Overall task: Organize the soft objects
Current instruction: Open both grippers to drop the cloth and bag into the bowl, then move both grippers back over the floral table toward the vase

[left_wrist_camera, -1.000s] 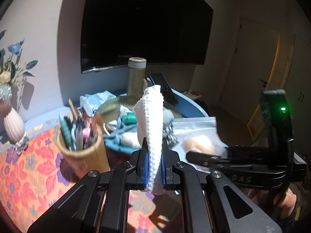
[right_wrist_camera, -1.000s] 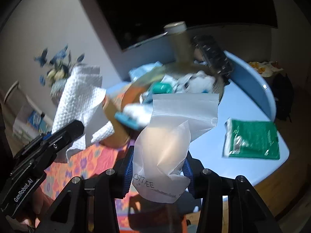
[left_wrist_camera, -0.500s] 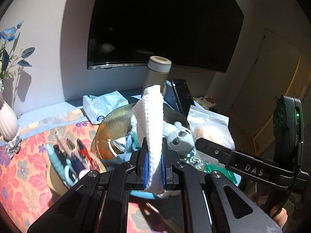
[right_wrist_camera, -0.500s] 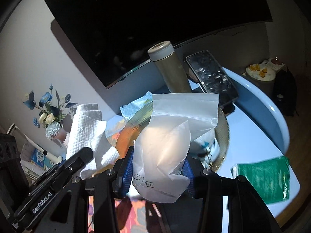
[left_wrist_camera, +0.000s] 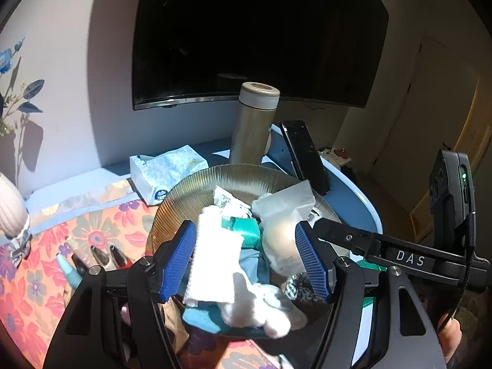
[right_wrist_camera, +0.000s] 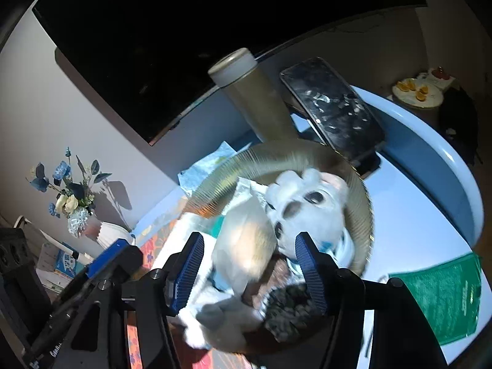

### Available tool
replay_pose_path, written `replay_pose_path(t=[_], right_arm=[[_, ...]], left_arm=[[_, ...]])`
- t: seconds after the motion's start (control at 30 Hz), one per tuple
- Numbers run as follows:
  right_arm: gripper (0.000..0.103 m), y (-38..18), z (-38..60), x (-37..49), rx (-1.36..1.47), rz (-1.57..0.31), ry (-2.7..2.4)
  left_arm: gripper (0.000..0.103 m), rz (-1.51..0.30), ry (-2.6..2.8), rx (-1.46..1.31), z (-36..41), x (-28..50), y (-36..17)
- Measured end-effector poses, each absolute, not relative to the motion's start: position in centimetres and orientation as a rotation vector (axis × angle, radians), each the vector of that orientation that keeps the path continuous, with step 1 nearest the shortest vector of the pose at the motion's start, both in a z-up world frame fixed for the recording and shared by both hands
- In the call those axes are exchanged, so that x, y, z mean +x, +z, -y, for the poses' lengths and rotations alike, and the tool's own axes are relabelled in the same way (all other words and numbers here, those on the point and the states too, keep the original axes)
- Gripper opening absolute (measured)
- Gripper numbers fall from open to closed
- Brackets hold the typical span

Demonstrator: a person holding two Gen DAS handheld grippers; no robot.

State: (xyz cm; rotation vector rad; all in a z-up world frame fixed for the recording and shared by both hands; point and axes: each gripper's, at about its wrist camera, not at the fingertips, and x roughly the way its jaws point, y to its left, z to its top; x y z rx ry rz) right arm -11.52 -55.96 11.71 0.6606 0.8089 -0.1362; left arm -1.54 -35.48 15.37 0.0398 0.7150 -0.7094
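A ribbed amber glass bowl [left_wrist_camera: 215, 175] holds several soft things: a teal item [left_wrist_camera: 243, 230], a white plush toy [right_wrist_camera: 310, 206] and a dark patterned piece [right_wrist_camera: 289, 307]. My left gripper [left_wrist_camera: 247, 259] hangs over the bowl, jaws opening. The white knitted cloth [left_wrist_camera: 215, 264] lies loose between them, close to the left pad. My right gripper [right_wrist_camera: 250, 270] is beside it, jaws also opening. The clear bag [right_wrist_camera: 246, 246] with a beige thing inside is blurred between its pads, free of both. The same bag [left_wrist_camera: 283, 230] rests in the bowl in the left wrist view.
Behind the bowl stand a tan flask [left_wrist_camera: 255, 123], a black phone [right_wrist_camera: 332, 107] and a tissue pack [left_wrist_camera: 166, 175]. A green packet [right_wrist_camera: 446, 295] lies on the blue table at right. Pens [left_wrist_camera: 101, 258] and a flower vase [right_wrist_camera: 73, 203] are at left on the floral cloth.
Both grippers moved over the bowl and their jaws spread. The white cloth left the left pads and the clear bag left the right pads, both dropping into the bowl.
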Motion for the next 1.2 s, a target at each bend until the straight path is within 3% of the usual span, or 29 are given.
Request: replay_pose_path(t=[0.2, 0.57, 1.2], right_arm=[[0.061, 12.1, 55.1, -13.4, 0.678, -0.811, -0.127], [0.073, 13.5, 52.2, -16.3, 0.66, -0.806, -0.106], [0.076, 13.6, 40.8, -15.5, 0.516, -0.901, 0.062]], left_arm=[[0.065, -0.689, -0.717, 0.043, 34.4, -3.7, 16.5], [0.072, -0.644, -0.705, 0.023, 29.5, -7.8, 18.1], [0.075, -0.621, -0.239, -0.237, 2.0, -7.5, 17.4]])
